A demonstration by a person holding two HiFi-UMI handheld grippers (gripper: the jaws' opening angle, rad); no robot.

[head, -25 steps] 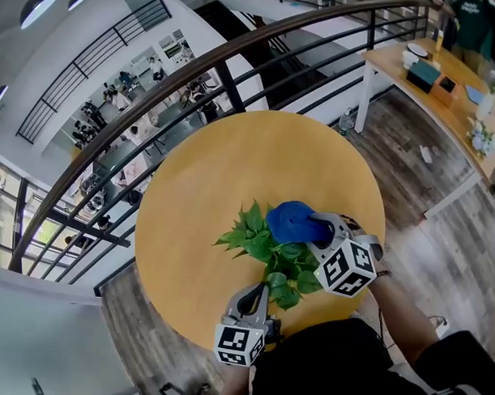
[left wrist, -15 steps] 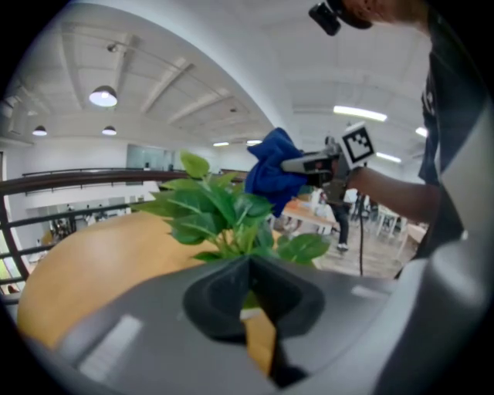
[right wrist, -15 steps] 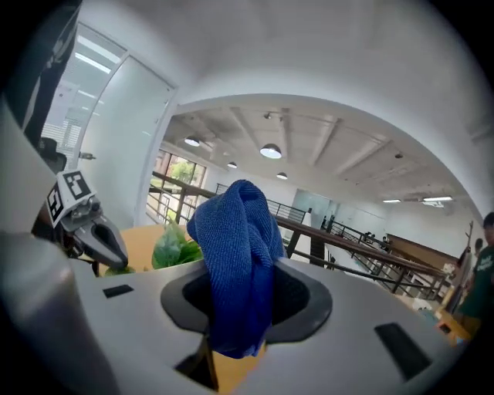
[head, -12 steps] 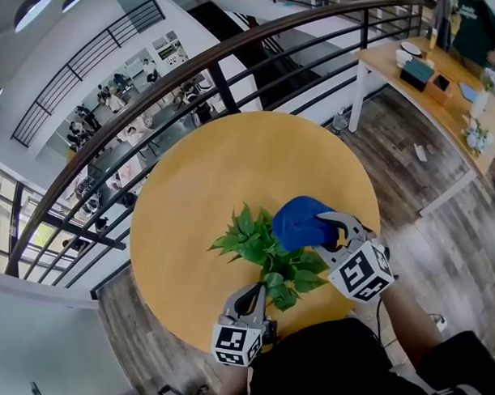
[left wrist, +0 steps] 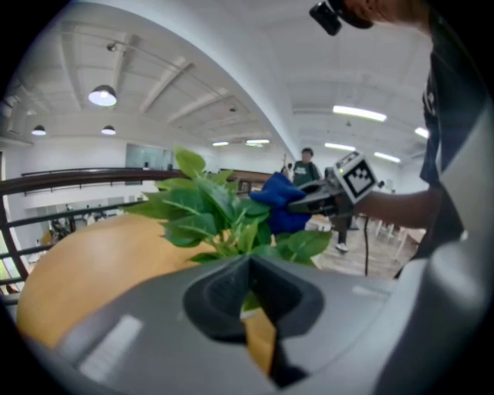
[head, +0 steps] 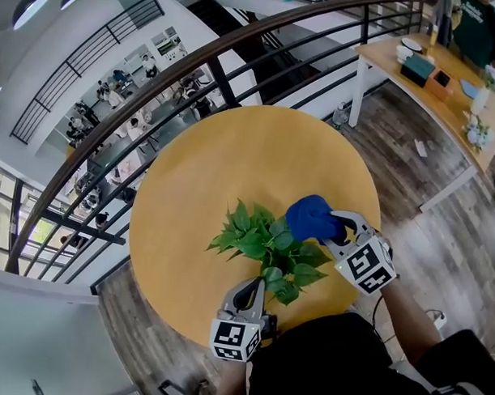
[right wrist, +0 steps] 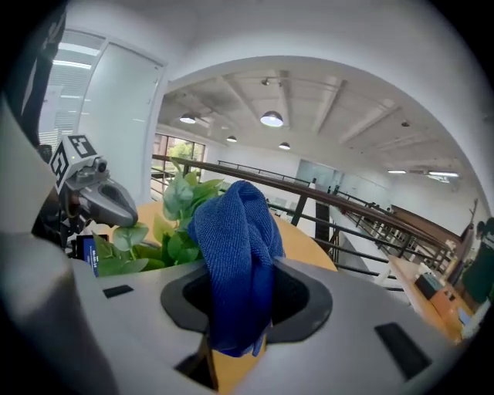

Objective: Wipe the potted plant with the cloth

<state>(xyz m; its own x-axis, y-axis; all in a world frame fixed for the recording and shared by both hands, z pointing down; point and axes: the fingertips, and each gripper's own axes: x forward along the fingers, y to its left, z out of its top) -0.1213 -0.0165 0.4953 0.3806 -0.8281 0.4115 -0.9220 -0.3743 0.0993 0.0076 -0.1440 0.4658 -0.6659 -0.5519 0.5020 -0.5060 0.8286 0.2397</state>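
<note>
The potted plant (head: 260,240) with broad green leaves stands on the round wooden table (head: 233,152), near its front edge; the leaves hide the pot. My right gripper (head: 336,225) is shut on the bunched blue cloth (head: 310,217), which rests against the leaves on the plant's right side. In the right gripper view the cloth (right wrist: 235,247) rises out of the jaws with the plant (right wrist: 174,224) just behind it. My left gripper (head: 256,288) is shut at the plant's near base, under the leaves. In the left gripper view the plant (left wrist: 208,212) fills the middle and the cloth (left wrist: 278,204) shows beyond it.
A dark metal railing (head: 195,69) curves behind the table above a drop to a lower floor. A long wooden desk (head: 434,82) with small items stands at the top right, with a person (head: 476,26) beside it. Wood floor (head: 424,239) lies to the right.
My right gripper has carried the cloth rightward, from over the plant's top leaves to its right side, and rolled a little. My left gripper has stayed still.
</note>
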